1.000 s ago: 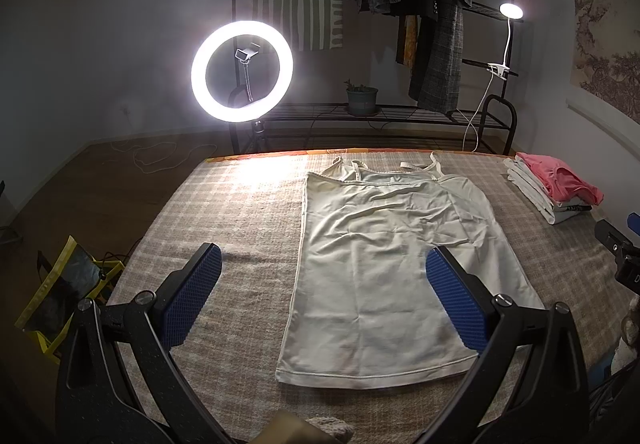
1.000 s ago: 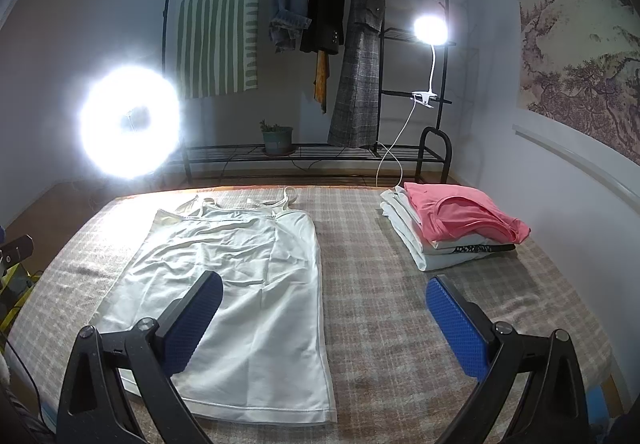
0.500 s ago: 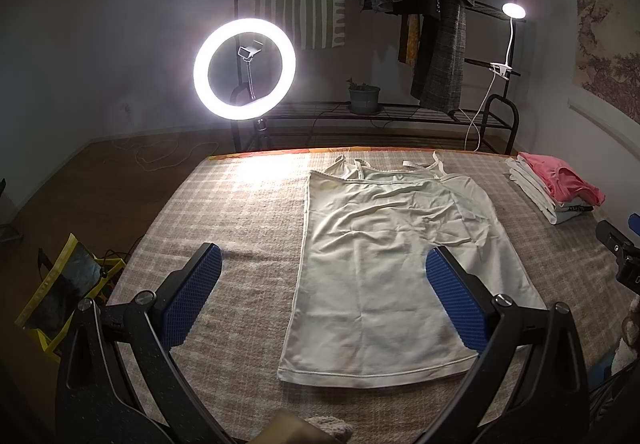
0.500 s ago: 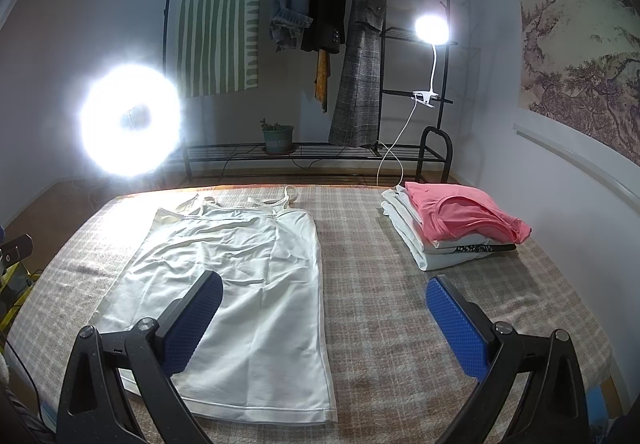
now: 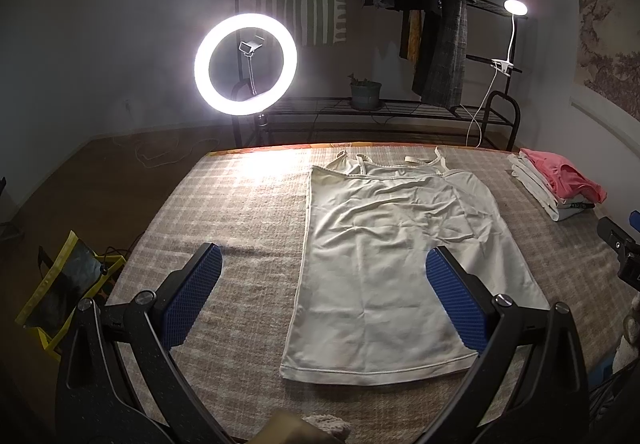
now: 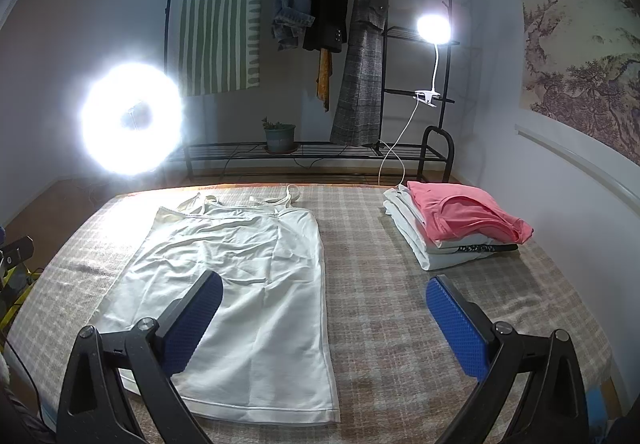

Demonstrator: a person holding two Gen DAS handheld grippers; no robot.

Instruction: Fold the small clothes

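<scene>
**A:** What occupied the near field in each wrist view?

**B:** The left gripper (image 5: 322,288) and the right gripper (image 6: 322,318), each with its blue-padded fingers spread wide apart and holding nothing. Both hung above the plaid-covered table (image 5: 240,211), clear of the cloth.

**A:** Where did the garment lie?

**B:** A white camisole (image 5: 396,260) was spread flat on the table, hem toward the grippers and thin straps toward the far edge. In the left wrist view it lay mostly between the fingers, reaching under the right-hand pad; in the right wrist view the camisole (image 6: 248,276) sat left of centre, partly behind the left-hand pad.

**A:** What lay beyond it?

**B:** A stack of folded clothes (image 6: 452,228), topped by a pink piece, rested near the table's far right corner, well apart from the camisole. Behind the table stood a lit ring light (image 5: 246,63), a black clothes rack (image 6: 360,43) with hanging coats, a small potted plant (image 6: 280,135) on its lower shelf, and a clip lamp (image 6: 434,29).
</scene>
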